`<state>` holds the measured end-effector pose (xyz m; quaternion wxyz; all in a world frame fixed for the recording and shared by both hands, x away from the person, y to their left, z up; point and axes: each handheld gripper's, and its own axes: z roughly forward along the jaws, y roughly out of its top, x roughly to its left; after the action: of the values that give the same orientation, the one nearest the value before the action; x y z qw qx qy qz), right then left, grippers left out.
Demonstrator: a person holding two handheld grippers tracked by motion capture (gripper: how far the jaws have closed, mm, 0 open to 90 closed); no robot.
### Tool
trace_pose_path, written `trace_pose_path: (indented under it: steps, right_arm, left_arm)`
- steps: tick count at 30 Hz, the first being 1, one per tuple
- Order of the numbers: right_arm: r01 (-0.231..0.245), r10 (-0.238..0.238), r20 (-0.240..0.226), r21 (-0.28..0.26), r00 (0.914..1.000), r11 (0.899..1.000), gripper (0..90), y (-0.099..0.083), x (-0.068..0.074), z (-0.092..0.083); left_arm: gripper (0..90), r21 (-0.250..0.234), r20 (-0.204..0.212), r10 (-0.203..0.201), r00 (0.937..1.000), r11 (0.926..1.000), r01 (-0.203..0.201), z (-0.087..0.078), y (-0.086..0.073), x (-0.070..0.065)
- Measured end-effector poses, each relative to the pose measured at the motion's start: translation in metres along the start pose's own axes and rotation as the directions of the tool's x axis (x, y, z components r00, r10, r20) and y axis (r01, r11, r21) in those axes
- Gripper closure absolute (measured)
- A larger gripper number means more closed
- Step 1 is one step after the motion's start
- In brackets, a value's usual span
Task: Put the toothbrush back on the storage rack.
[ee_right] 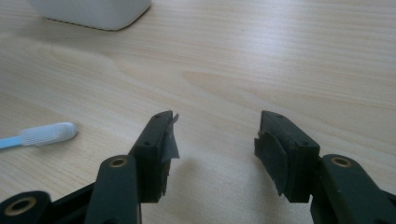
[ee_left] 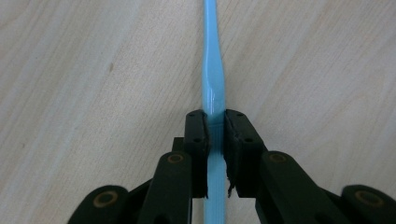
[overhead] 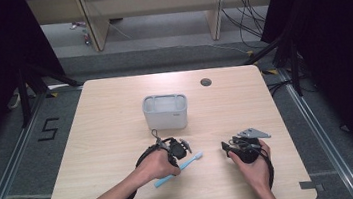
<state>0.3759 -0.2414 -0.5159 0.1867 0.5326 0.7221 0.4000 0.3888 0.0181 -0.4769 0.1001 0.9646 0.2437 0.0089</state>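
The left gripper is clamped on the blue toothbrush: in the left gripper view its two pads press the handle from either side, and the handle runs straight on past the fingertips across the wood. No earlier picture bears on how the jaws got there; they stand narrow, with only the handle's width between them. In the high view the toothbrush lies flat on the table, slanting from the near left up to its white head at the far right, with the left gripper over its middle.

The right gripper stands wide with nothing between its pads, low over bare wood. In the high view the right gripper sits right of the brush head, apart from it; in its own view the white bristle head lies off to the left of the jaws.

Counted: one toothbrush, one white tub, two grippers. The white tub stands upright, far of the left gripper and near it, open at the top.

Room: the toothbrush lies in the near half of the table, a fair way in from the near edge. Bare wood spreads left of the left hand and between the two grippers. A small round hole sits near the far edge, right of the tub
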Motion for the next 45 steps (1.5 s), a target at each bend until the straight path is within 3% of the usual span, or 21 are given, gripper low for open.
trace_pose_path:
  steps: [10,17,26,31,33,34,35,43,44,45]
  right_arm:
    - [0.008,-0.008,-0.001,-0.001,1.0000,1.000,46.3,0.0002,-0.0005,0.0003]
    - [-0.008,0.008,-0.010,0.007,0.9999,1.000,46.2,0.0001,0.0000,0.0004]
    - [0.000,0.000,-0.005,0.009,1.0000,1.000,46.1,0.0002,-0.0002,0.0007]
    - [0.000,0.000,-0.010,0.002,0.9999,1.000,46.0,0.0000,-0.0007,0.0005]
    - [0.006,-0.006,-0.002,0.002,1.0000,1.000,46.0,0.0000,-0.0013,-0.0001]
    - [0.039,-0.039,0.011,-0.002,0.9992,0.999,46.0,0.0007,-0.0039,-0.0003]
    - [0.000,0.000,-0.005,0.004,1.0000,1.000,46.0,0.0002,-0.0015,0.0002]
    - [-0.001,0.002,-0.006,0.006,1.0000,1.000,46.0,0.0002,-0.0015,0.0002]
    - [0.038,-0.038,0.008,0.000,0.9992,0.999,46.0,0.0007,-0.0043,-0.0002]
    - [0.040,-0.040,0.008,0.002,0.9992,0.999,46.0,0.0008,-0.0045,-0.0003]
  left_arm:
    - [77.1,0.009,-0.008,0.040,0.9992,0.9992,-0.040,0.0004,0.0007,-0.0014]
    - [69.3,-0.010,-0.012,0.070,0.9975,0.9975,-0.070,0.0006,-0.0003,-0.0036]
    - [77.6,-0.005,-0.019,0.102,0.9946,0.9947,-0.102,0.0007,0.0008,-0.0086]
    - [78.1,-0.007,-0.016,0.098,0.9950,0.9951,-0.099,0.0010,0.0013,-0.0081]
    - [78.1,-0.007,-0.013,0.099,0.9950,0.9951,-0.099,0.0010,0.0011,-0.0077]
    - [78.1,-0.001,-0.006,0.099,0.9951,0.9951,-0.099,0.0004,0.0012,-0.0071]
    - [78.2,-0.015,0.003,0.094,0.9956,0.9955,-0.094,0.0010,0.0003,-0.0069]
    - [78.5,-0.048,0.010,0.089,0.9960,0.9949,-0.088,-0.0004,-0.0022,-0.0063]
    - [79.2,-0.060,0.015,0.090,0.9959,0.9942,-0.089,-0.0029,-0.0020,-0.0062]
    - [83.4,-0.084,0.019,0.088,0.9959,0.9927,-0.086,-0.0059,-0.0019,-0.0064]
